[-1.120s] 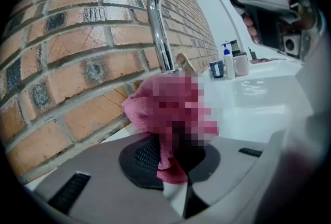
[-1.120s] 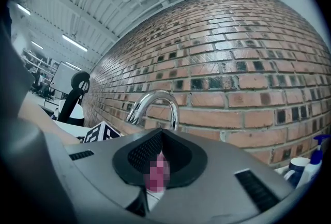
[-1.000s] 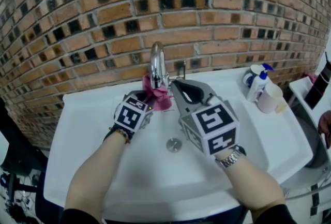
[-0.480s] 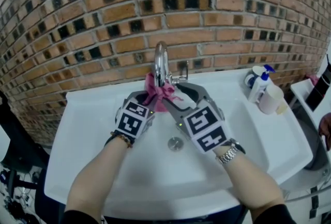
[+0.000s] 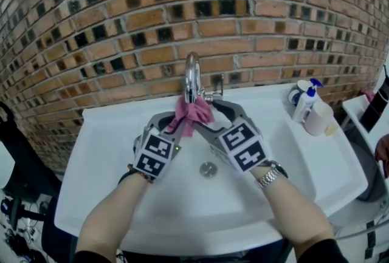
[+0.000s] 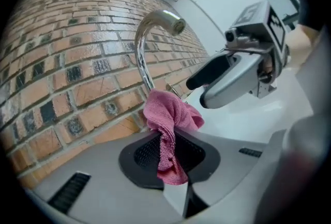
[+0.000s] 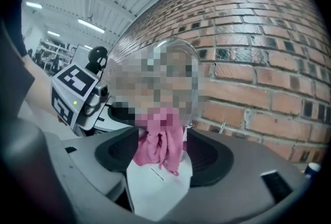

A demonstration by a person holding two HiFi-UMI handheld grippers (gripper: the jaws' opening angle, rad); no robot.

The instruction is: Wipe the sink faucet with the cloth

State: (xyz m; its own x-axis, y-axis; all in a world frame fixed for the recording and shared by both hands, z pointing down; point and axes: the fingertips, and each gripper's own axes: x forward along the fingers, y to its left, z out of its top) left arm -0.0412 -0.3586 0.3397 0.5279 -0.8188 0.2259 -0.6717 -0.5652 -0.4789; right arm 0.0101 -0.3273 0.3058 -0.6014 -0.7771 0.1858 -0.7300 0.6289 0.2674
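The cloth (image 5: 193, 113) is bunched against the lower stem of the faucet (image 5: 192, 75), just beyond the tips of your left hand-held gripper (image 5: 174, 126). Its jaws are clamped together on the cloth's trailing end, and the pink bundle stands up right ahead of them. Your right hand-held gripper (image 5: 214, 117) faces the cloth from the other side. Its jaws have just been opening and now stand wide apart, with the loose folds hanging between them and neither pad pressing on the fabric. This looks like the wiping step itself, at a point where you change your hold so the cloth can be worked around the stem. Next you will probably need to close the right jaws on the free folds. Then keep the fabric pressed to the metal and draw it up toward the curved top of the faucet, above both grippers and over the sink (image 5: 292, 158).
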